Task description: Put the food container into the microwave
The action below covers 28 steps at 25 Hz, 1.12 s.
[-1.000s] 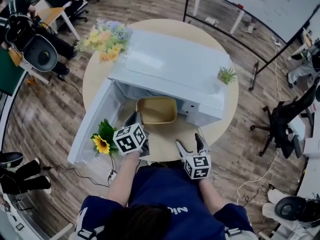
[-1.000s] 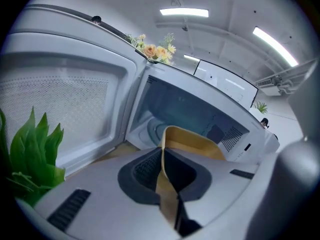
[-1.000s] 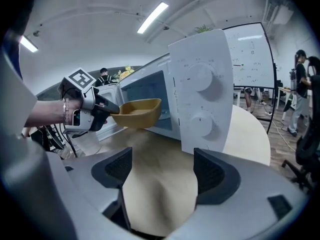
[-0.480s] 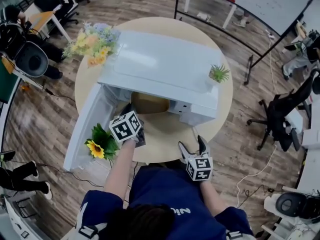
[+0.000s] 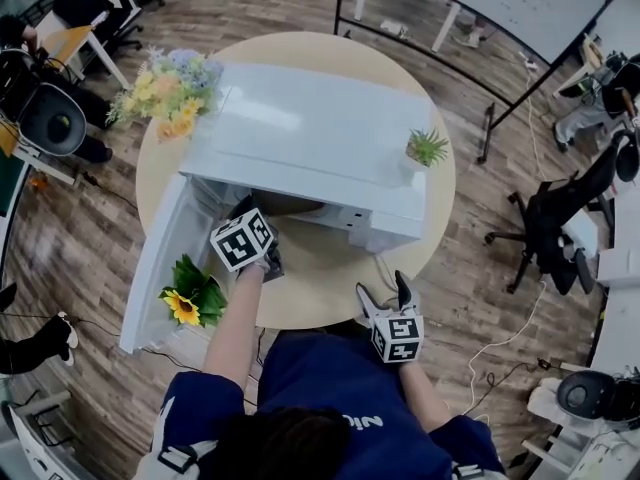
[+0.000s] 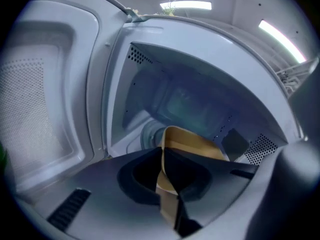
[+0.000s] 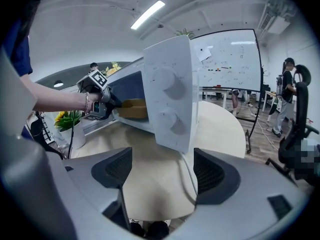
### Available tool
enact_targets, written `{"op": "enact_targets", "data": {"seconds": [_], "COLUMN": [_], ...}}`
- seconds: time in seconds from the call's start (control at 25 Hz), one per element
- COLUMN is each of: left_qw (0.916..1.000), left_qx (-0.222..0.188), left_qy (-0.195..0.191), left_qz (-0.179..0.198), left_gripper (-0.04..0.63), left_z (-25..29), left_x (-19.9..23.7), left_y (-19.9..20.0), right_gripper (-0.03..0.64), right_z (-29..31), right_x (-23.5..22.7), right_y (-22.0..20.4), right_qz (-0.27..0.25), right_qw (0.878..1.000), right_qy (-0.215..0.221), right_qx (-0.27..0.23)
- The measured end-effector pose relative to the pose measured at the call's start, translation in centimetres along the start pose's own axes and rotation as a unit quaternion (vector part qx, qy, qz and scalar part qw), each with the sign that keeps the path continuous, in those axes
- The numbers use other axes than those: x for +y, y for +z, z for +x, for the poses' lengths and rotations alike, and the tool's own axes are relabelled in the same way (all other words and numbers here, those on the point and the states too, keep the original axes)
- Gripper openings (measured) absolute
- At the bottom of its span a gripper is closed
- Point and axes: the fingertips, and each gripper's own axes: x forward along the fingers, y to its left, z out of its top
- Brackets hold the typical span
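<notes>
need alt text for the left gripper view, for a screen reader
The left gripper is shut on the rim of a tan food container, holding it inside the cavity of an open white microwave. The microwave door stands swung open at the left.

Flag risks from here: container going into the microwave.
1. Left gripper pinches the container only by its thin rim; it may tilt or slip if pushed further in.
2. The container looks near the front of the microwave; released here, the door might hit it.
</notes>
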Motion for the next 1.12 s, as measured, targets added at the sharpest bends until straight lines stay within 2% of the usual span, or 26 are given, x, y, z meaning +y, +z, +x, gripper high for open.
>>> {"op": "enact_targets", "data": {"seconds": [0.28, 0.76, 1.12], "left_qw": [0.9995, 0.9984, 0.9973], "left_qx": [-0.029, -0.053, -0.069], "left_qy": [0.0, 0.02, 0.025], "left_qz": [0.014, -0.009, -0.007], "left_gripper": [0.018, 0.018, 0.019], "left_z": [1.2, 2.7, 3.8], "left_x": [-0.5, 0.6, 0.4], "left_y": [1.7, 2.4, 2.7], "right_gripper": [0.374, 0.374, 0.374], "right_z": [-0.2, -0.3, -0.5], "right_x": [-1.8, -2.4, -2.6], "right_y": [0.4, 0.9, 0.8], "right_qz": [0.007, -0.022, -0.035], "right_qw": [1.0, 0.999, 0.999], "right_qy": [-0.024, -0.032, -0.036], "right_qx": [-0.008, -0.005, -0.002]}}
